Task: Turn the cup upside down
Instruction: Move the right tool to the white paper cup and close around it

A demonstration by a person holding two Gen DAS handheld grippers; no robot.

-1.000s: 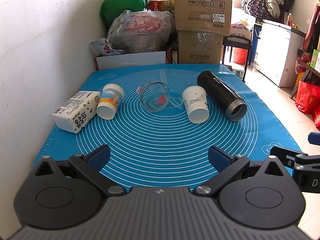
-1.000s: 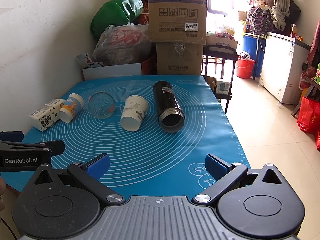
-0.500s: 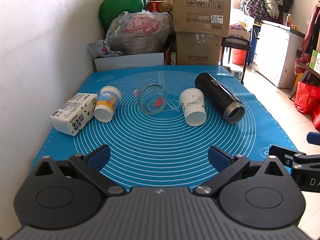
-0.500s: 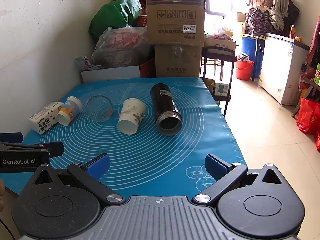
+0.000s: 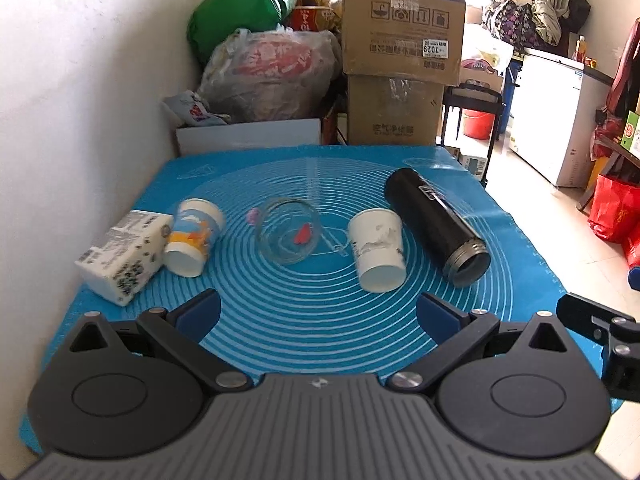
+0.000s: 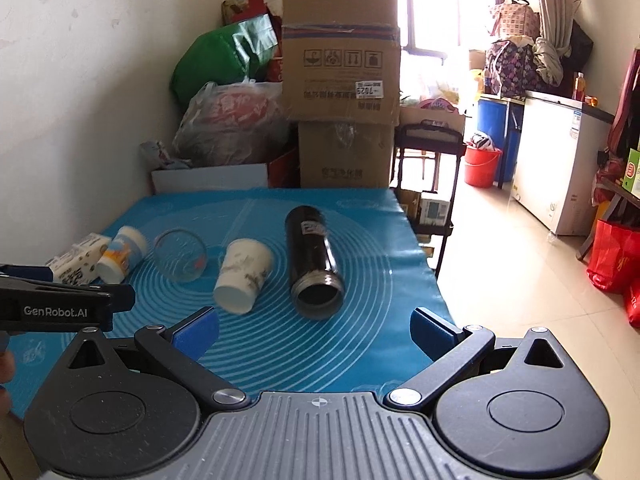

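Blue silicone mat [image 5: 304, 320] covers the worktop; on it, from 9 to 3 o'clock, lie a carton [image 5: 124, 256], a printed cup [image 5: 192, 240], a glass cup [image 5: 288, 232], a white paper cup [image 5: 378, 250] and a black flask [image 5: 436, 224], all on their sides.

We judge the approach step is in hand: left tongs [image 5: 318, 312] and right tongs [image 6: 314, 328] both stand spread wide, gripping nothing.

Each cup's long axis runs roughly 12 to 6 o'clock, mouth toward us. Next, we close across one cup's wall and rotate it rim-down.
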